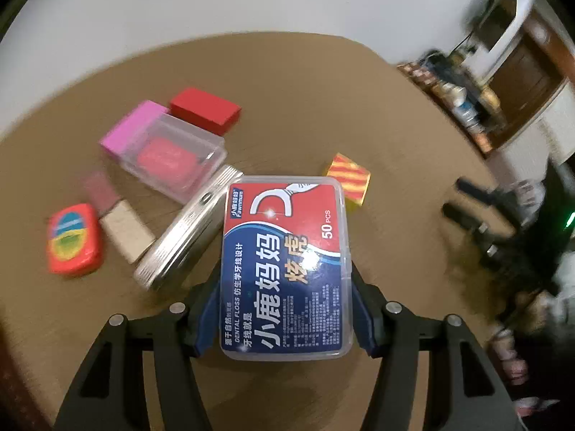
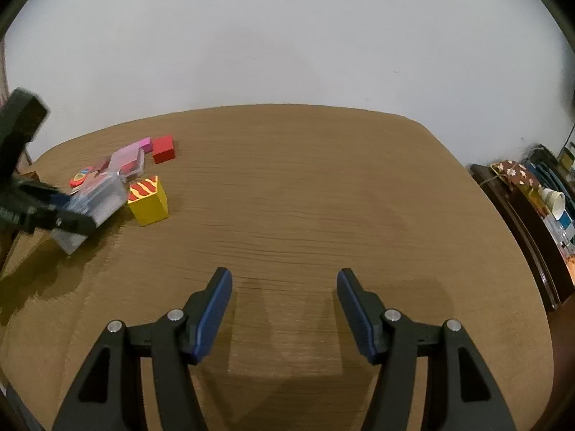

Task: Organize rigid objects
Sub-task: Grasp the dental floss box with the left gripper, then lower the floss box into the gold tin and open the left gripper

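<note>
spanning the wooden table (image 2: 305,186), one cluster at its left side. clamped in the left gripper (image 1: 285,309): one dental floss box (image 1: 284,265), long axis running straight out along the fingers, tin (image 1: 187,230) touching its left, striped yellow block (image 1: 348,179) just beyond. standing released and empty, well apart: right gripper (image 2: 284,309). counted: one tin, one clear case (image 1: 172,158), four blocks, one orange case (image 1: 73,239).

A brown wood-grain table (image 2: 323,197) with rounded corners stands against a plain white wall (image 2: 287,36). To its right, a dark wooden shelf (image 2: 521,222) carries blurred clutter, among it a white cup (image 2: 555,199).
</note>
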The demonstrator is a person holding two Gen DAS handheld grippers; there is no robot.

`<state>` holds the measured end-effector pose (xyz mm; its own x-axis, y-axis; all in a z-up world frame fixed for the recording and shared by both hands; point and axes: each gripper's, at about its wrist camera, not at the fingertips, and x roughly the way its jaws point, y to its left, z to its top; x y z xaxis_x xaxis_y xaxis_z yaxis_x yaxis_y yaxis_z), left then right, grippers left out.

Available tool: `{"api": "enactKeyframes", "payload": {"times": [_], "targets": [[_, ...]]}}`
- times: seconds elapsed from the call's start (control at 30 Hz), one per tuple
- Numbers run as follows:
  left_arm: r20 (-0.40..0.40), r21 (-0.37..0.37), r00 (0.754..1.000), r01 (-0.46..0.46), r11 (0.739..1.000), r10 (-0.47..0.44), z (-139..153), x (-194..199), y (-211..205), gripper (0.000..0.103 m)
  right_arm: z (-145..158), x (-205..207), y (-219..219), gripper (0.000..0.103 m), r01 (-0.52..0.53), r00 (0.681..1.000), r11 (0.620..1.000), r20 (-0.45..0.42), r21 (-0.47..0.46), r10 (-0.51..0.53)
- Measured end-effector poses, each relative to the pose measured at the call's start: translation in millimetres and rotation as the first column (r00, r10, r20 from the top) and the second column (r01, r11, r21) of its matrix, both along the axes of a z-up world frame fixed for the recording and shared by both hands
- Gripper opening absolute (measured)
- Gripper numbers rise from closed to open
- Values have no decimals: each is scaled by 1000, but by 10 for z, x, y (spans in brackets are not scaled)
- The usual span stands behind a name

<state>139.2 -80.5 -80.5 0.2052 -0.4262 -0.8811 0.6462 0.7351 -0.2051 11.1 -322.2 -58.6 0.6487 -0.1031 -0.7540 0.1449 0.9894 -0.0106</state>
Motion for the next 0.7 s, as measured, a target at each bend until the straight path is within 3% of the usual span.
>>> {"api": "enactKeyframes", "payload": {"times": [0.1, 0.2, 0.33, 0.5, 0.57, 0.63, 0.7], "targets": [[60, 9, 998, -25, 1000, 24, 92, -304, 47, 57, -27, 28, -1, 62, 10, 1000, 1000, -19, -7, -10], [135, 57, 984, -120, 991, 112, 248, -565, 277, 57, -38, 37, 16, 62, 15, 1000, 999, -27, -29, -15], [115, 41, 958, -270, 962, 264, 507, -712, 753, 57, -50, 37, 46, 62, 15, 999, 999, -34, -52, -17], [167, 53, 881, -457, 888, 443, 1060, -637, 1691, 57, -102, 83, 105, 62, 3, 997, 996, -71, -92, -10], [237, 119, 835, -532, 838, 496, 1136, -568, 1843, 57, -113, 95, 147, 62, -2, 997, 993, -79, -120, -7], [217, 136, 815, -570, 810, 537, 1113, -448, 2101, 57, -113, 95, 183, 63, -3, 997, 989, -77, -146, -8], [203, 181, 783, -620, 763, 588, 996, -336, 2366, 57, -116, 97, 205, 63, -4, 997, 987, -79, -160, -9]]}}
